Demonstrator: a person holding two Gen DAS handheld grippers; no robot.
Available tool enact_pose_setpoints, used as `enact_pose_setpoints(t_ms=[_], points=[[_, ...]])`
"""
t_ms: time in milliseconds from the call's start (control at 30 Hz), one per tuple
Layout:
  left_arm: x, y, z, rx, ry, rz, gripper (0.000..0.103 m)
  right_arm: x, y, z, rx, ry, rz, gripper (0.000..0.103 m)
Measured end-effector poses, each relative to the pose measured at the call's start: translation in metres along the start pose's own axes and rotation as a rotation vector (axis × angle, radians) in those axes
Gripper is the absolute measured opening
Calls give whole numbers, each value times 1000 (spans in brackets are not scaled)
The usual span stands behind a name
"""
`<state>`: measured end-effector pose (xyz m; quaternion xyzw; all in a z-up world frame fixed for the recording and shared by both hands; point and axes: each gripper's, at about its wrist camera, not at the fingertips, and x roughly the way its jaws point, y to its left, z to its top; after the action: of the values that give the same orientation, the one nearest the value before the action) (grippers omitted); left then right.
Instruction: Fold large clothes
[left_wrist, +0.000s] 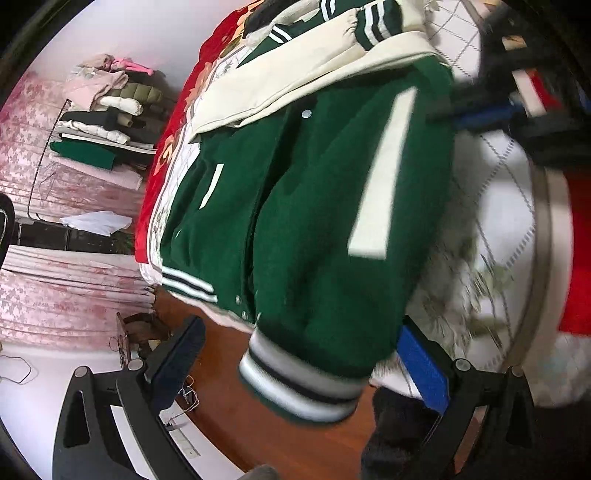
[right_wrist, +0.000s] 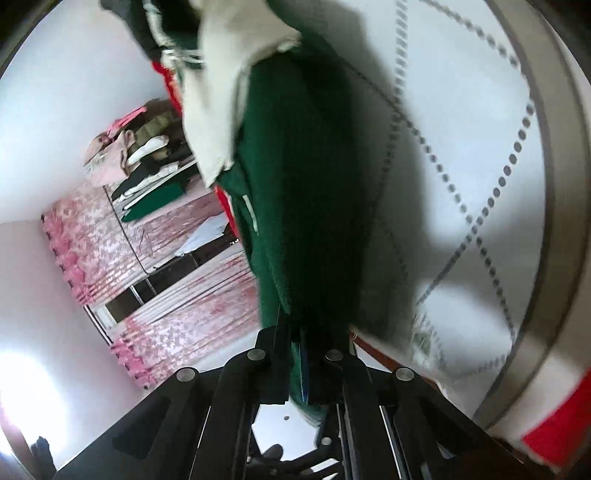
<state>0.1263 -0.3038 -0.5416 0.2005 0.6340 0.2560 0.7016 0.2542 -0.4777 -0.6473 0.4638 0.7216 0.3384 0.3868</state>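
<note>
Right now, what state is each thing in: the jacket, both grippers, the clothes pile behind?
Green varsity jacket: partly folded, cream sleeves laid across its top, hem hanging off the bed edge.
Right gripper: shut on the jacket's green fabric.
Left gripper: fingers wide apart, ribbed hem between them, not clamped.
Bed: covered by a white quilted spread.
Clothes pile: stacked, folded, against the wall.

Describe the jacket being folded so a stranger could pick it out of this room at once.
Start at the bed with the red quilt, in front of the pink curtains. The green jacket is spread over its edge above the wooden floor. Unlike the clothes stacked on the far shelf, it has cream sleeves, a cream pocket stripe and striped ribbed cuffs, and the right gripper pinches it.
</note>
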Motion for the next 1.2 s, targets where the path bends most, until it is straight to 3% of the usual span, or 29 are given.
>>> enact_pose_setpoints(t_ms=[100, 133, 167, 200, 233, 367, 433, 500, 567, 600, 800, 1067, 1133, 1200], points=[[-3, 4, -15, 6, 34, -7, 103, -2, 18, 3, -133, 49, -145, 6], [0, 5, -20, 9, 52, -7, 103, 2, 18, 6, -166, 78, -223, 17], [4, 7, -24, 11, 71, -1, 103, 10, 9, 13, -171, 119, -292, 51], [8, 8, -27, 12, 84, 6, 103, 15, -1, 16, -161, 137, -315, 69], [13, 11, -30, 10, 98, 13, 103, 21, -17, 22, -133, 130, -290, 81], [26, 25, -27, -16, 104, 55, 103, 40, -34, 40, -73, 109, -21, 80], [29, 29, -21, -20, 86, 82, 103, 56, -28, 44, -94, 132, 49, 78], [31, 31, -16, -16, 71, 115, 103, 76, -23, 43, -127, 190, 35, 65], [35, 34, -12, -21, 70, 140, 103, 87, -19, 35, -160, 231, 2, 38], [36, 36, -11, -25, 72, 146, 103, 89, -18, 30, -176, 250, 1, 34], [40, 45, -18, -34, 92, 152, 103, 84, -21, -4, -183, 390, -40, 32], [42, 51, -29, -3, 104, 166, 103, 126, -39, -28, -188, 533, -204, 32], [44, 53, -31, 7, 105, 178, 103, 130, -46, -33, -184, 519, -230, 19], [45, 54, -32, 23, 96, 192, 103, 119, -59, -38, -156, 487, -273, 14]])
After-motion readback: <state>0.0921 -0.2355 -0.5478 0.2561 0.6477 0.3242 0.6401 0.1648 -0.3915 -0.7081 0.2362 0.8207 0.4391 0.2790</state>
